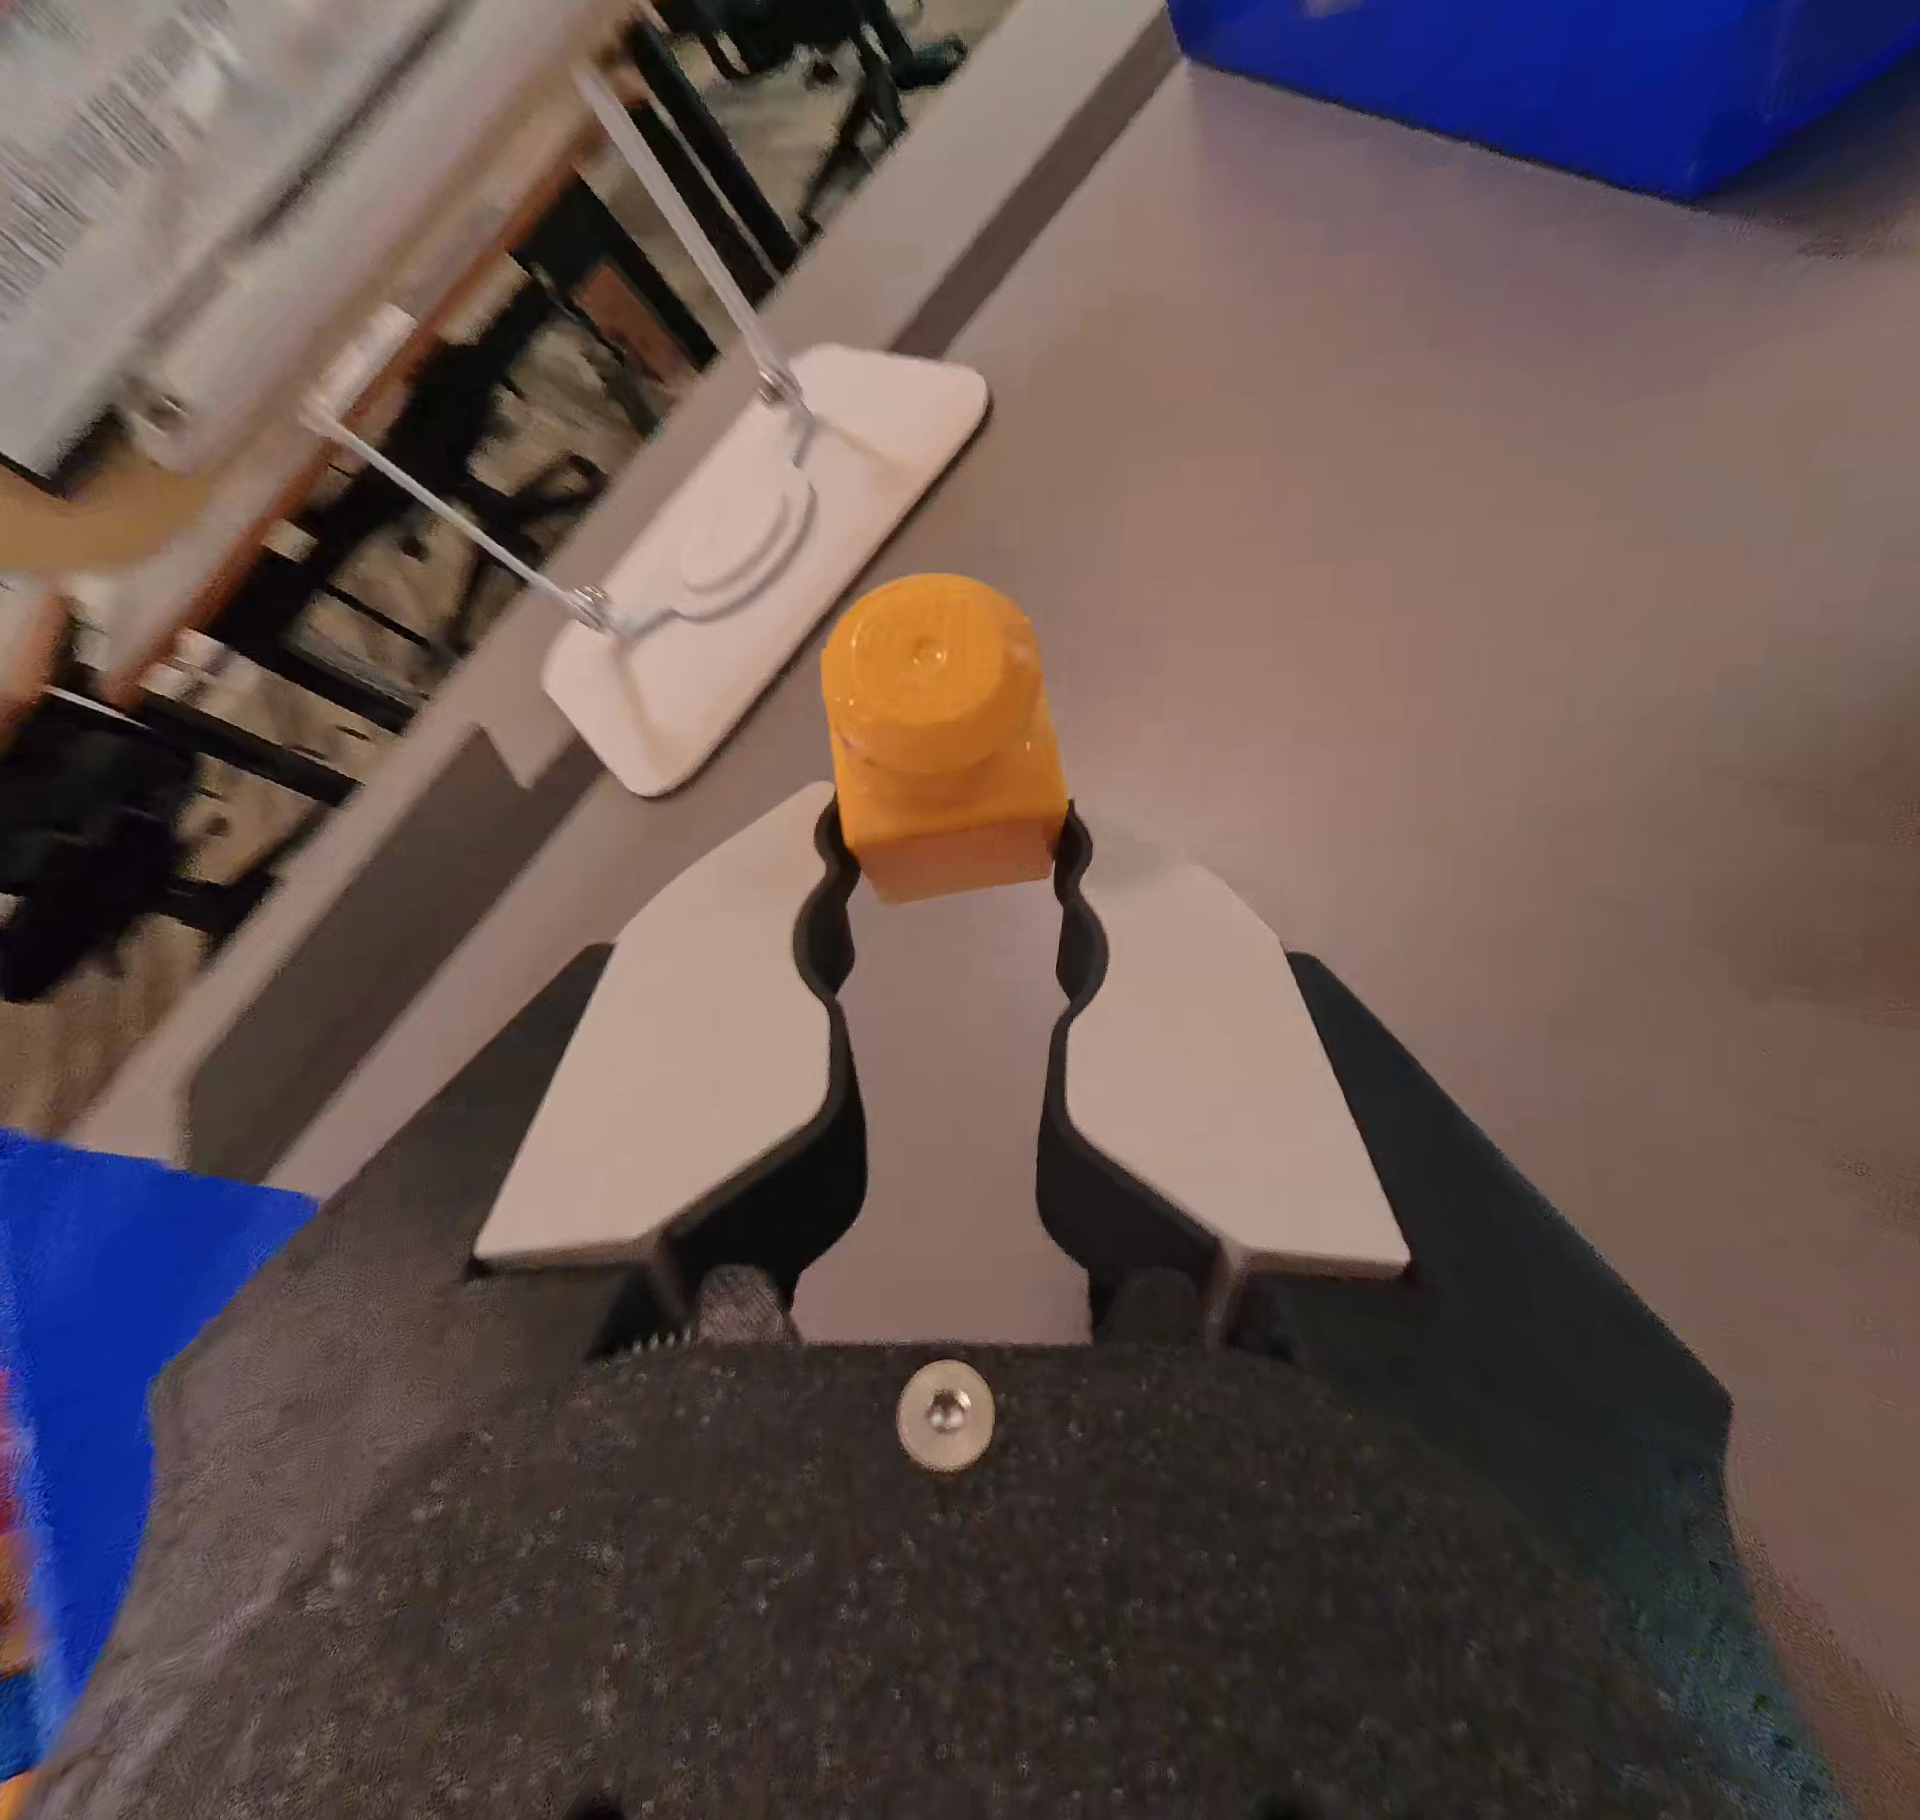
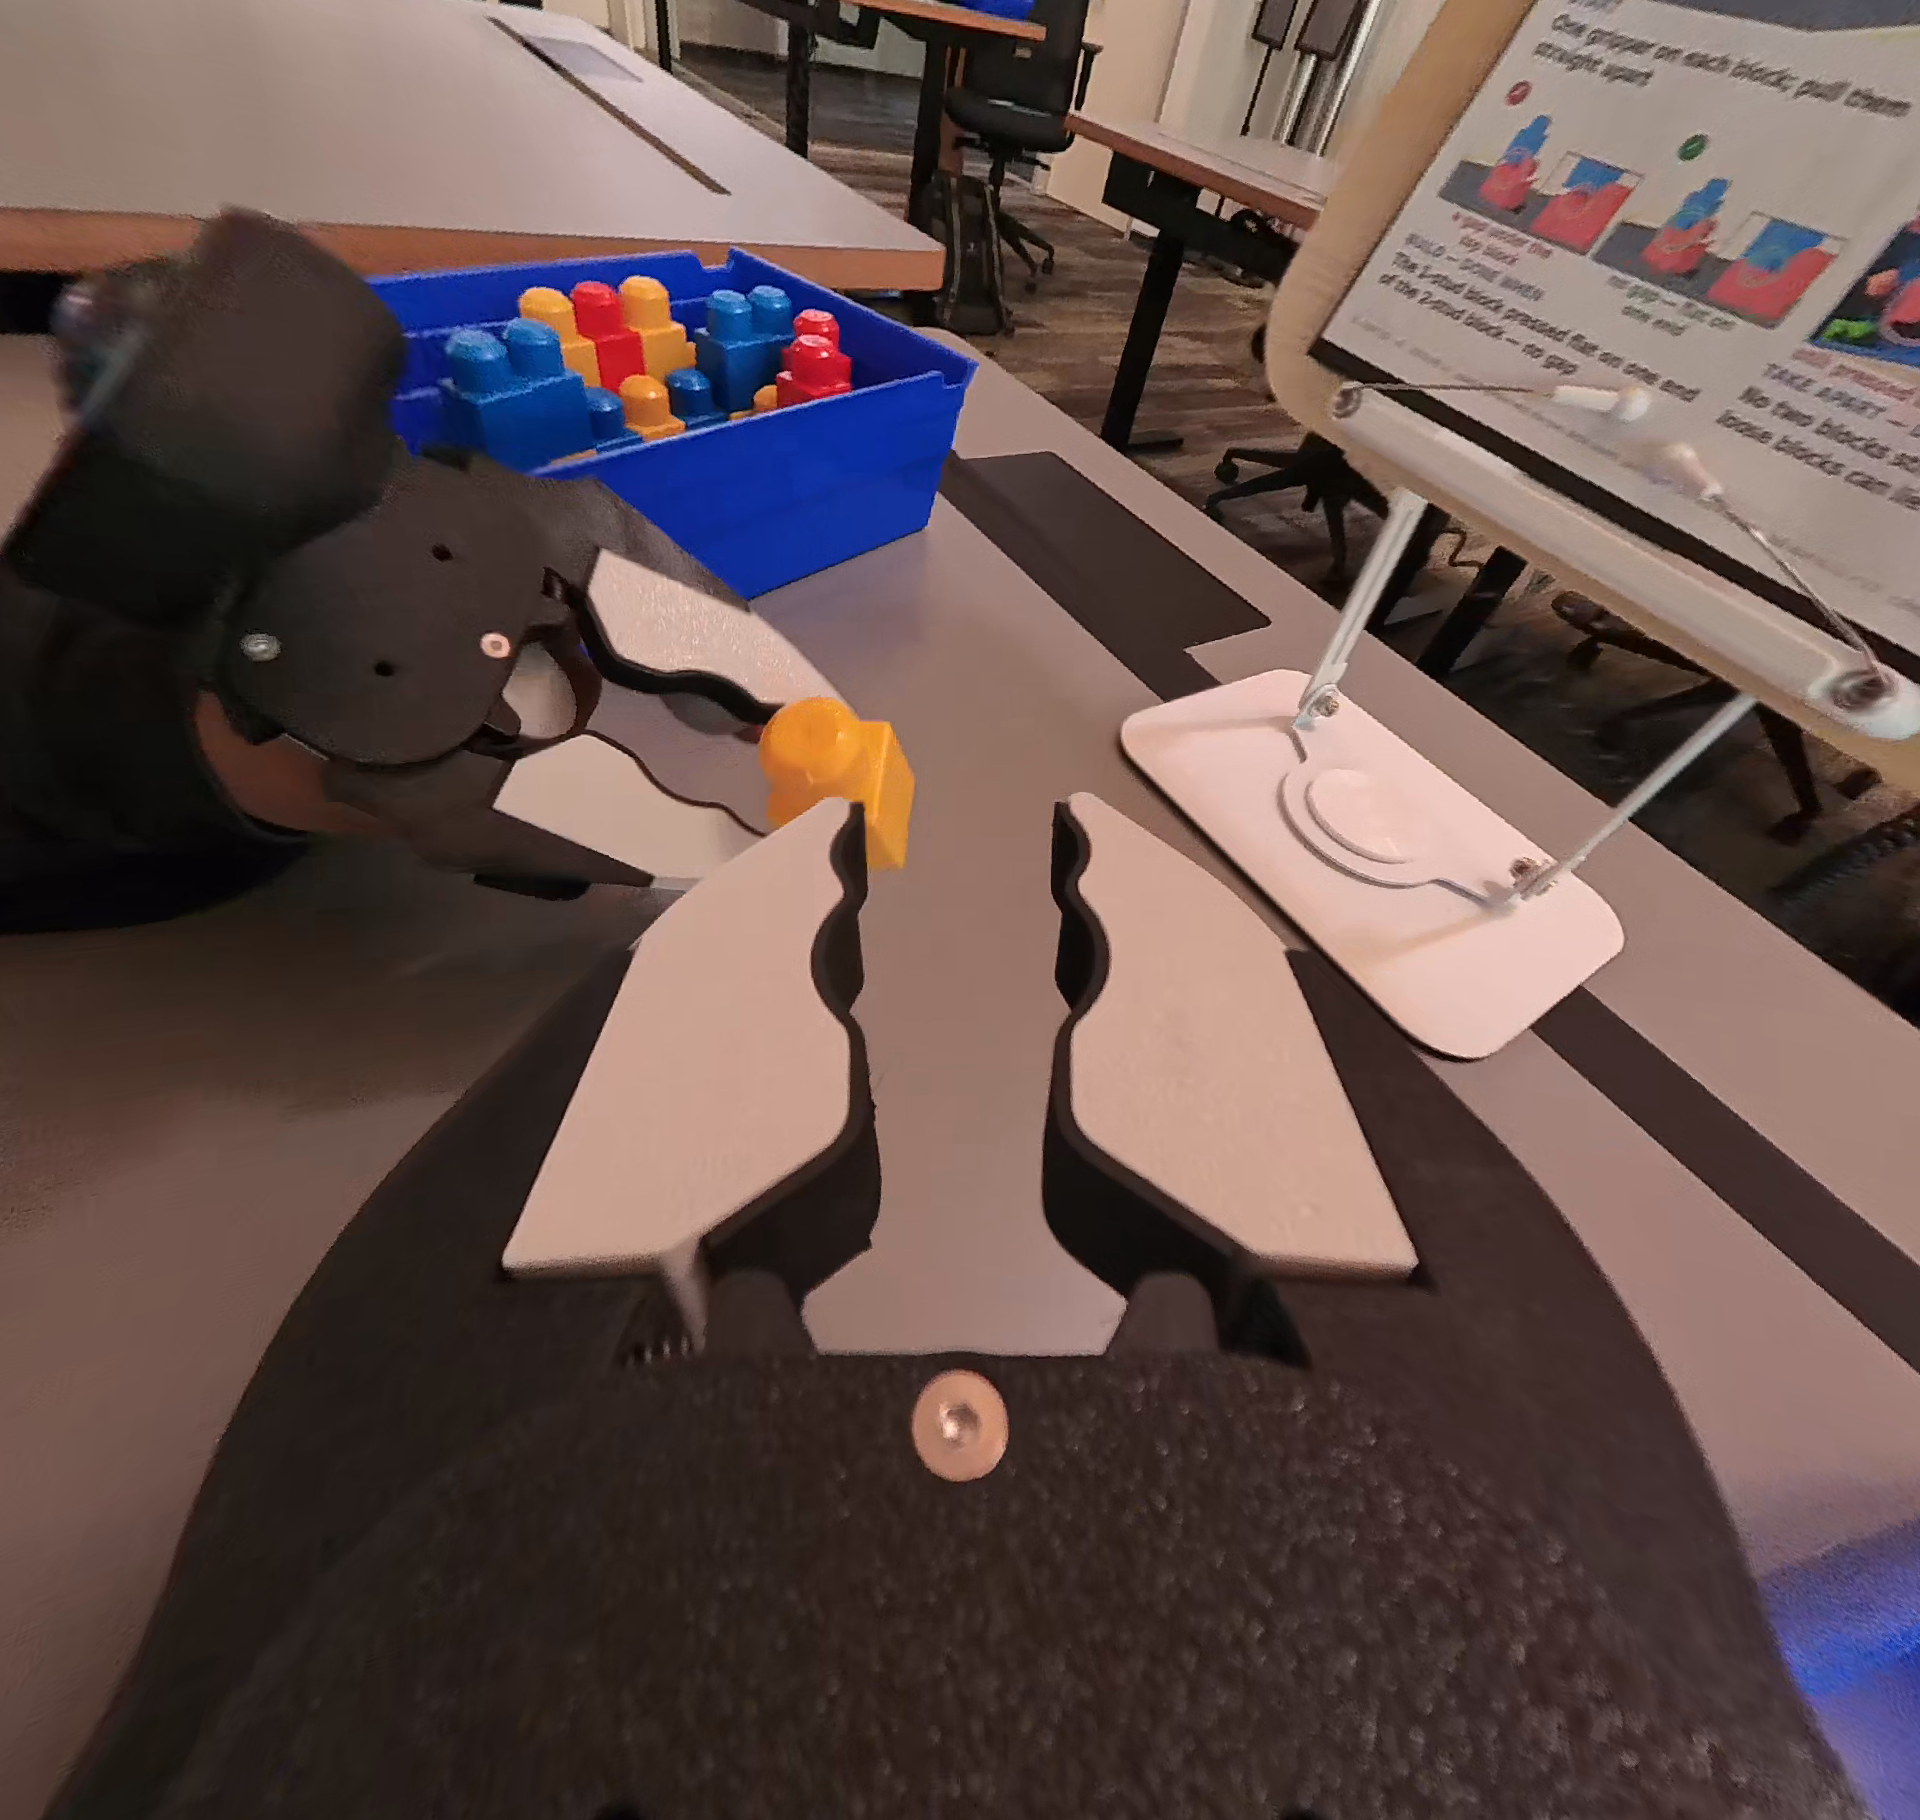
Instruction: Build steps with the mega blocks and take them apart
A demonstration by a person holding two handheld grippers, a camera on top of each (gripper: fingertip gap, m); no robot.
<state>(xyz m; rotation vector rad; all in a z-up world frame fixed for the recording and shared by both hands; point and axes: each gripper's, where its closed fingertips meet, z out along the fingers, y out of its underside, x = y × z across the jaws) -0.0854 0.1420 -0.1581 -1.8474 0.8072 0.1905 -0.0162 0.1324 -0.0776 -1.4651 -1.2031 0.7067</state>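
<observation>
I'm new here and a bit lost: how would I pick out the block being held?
Start at the blue bin full of blocks on the grey table. Before it, the left gripper pinches one orange block, the only block outside the bin, with one round knob.

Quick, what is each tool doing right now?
Left tool: closed on the orange block.
Right tool: open, holding nothing.

a glossy, smooth orange plastic block (image 1: 940,747) is seen. the left gripper (image 1: 951,840) is faced with matt pale plates on grainy black plastic, as is the right gripper (image 2: 961,840). the table (image 1: 1455,627) looks matt grey; the blue bin (image 2: 769,492) is smooth plastic.
</observation>
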